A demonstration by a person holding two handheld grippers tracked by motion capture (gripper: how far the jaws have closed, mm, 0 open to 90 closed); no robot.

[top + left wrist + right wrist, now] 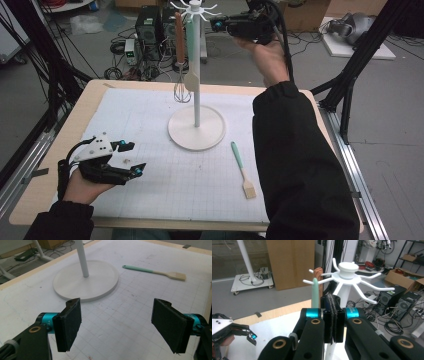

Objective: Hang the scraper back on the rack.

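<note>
A white utensil stand (196,107) rises from a round base (100,282) on the gridded mat. A brown-handled whisk (180,45) and a mint-and-cream spatula (191,55) hang from its hooked top (348,267). My right gripper (216,22) is held high beside those hooks. In the right gripper view its pads are pressed together (333,302) with nothing between them, and the mint handle (315,292) hangs just beyond on the left. My left gripper (136,157) rests low at the mat's near left, open (117,306) and empty. A mint-handled pastry brush (242,170) lies flat to the right of the base.
The wooden table's edge (75,120) frames the mat. Behind the table, computer towers (150,25) and cables sit on the floor, and black frame legs (350,85) stand at the right. The person's right sleeve (295,160) crosses the mat's right side. A small scrap (126,161) lies by the left gripper.
</note>
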